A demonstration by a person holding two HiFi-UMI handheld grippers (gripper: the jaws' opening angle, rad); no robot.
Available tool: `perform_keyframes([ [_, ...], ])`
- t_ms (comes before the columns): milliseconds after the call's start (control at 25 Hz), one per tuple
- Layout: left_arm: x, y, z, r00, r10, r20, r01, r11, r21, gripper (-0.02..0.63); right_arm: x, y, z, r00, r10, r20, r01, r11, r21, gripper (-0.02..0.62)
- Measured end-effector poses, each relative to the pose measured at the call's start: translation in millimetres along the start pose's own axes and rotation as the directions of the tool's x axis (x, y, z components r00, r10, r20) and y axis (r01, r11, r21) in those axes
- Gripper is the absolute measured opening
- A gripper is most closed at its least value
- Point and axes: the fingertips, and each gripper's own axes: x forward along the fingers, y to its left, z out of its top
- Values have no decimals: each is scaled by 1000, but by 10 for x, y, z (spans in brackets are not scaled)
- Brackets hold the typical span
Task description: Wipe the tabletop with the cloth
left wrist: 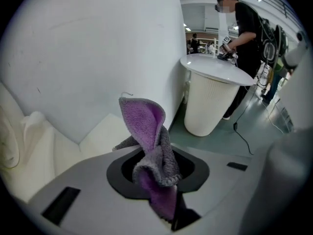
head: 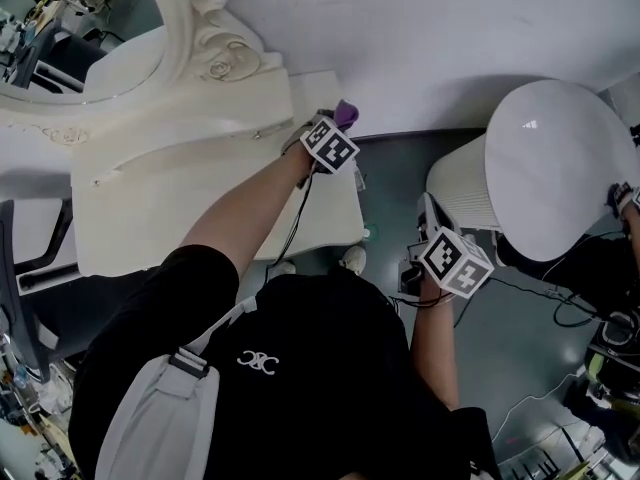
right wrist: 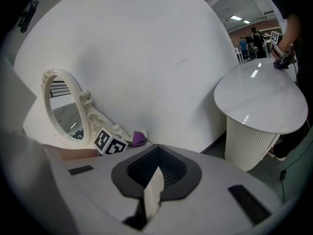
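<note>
**Inspector:** Left tool [left wrist: 159,182], condition?

**Assistant:** Jaws pinched on the purple cloth [left wrist: 145,119]. One fold stands up beyond the jaws, purple inside and grey on the outer face. A shorter end hangs back toward the camera.

**Inspector:** Location of the cloth?

**Assistant:** At the tip of that tool, at the corner of the cream tabletop [head: 150,208] ahead of it, close to the white wall [head: 430,28]. No view settles whether the cloth touches the tabletop.

**Inspector:** Right tool [right wrist: 152,192]?

**Assistant:** Jaws pressed together, nothing between them. It is held off the tabletop, over the grey floor [head: 400,168], well apart from the left tool.

**Inspector:** Surroundings?

**Assistant:** Ahead and to the left of the right tool, an ornate cream-framed mirror [right wrist: 62,109] stands on the tabletop. The left tool's marker cube [right wrist: 109,142] and the cloth sit just beside the foot of the frame. To the right of both tools is a round white table [head: 555,158] on a ribbed pedestal. A person [left wrist: 247,28] stands at its far side, hands at its top.
</note>
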Motion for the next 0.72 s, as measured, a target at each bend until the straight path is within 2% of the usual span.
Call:
perform_keyframes([
  [280,272,556,247,988,147,-43,-150,986,-69,94,-19,-377,-38,998,-23,-62,24,1000,18,12],
  [440,363,719,348,987,145,-66,-152,982,-109,95,52,-501,-74,995,-13,-99,15,1000,22,12],
  [520,392,828,372,982,177,-68,-186,971,-152,95,87,-526,-85,993,-10,-120,11,1000,7,12],
  [640,437,933,387,971,206,-117,-226,955,-191,95,121,-518,-80,990,5,-139,-7,1000,-19,12],
  [720,454,1057,376,961,238,-144,-267,934,-239,95,130,-518,-79,988,13,-151,-18,999,-32,12],
])
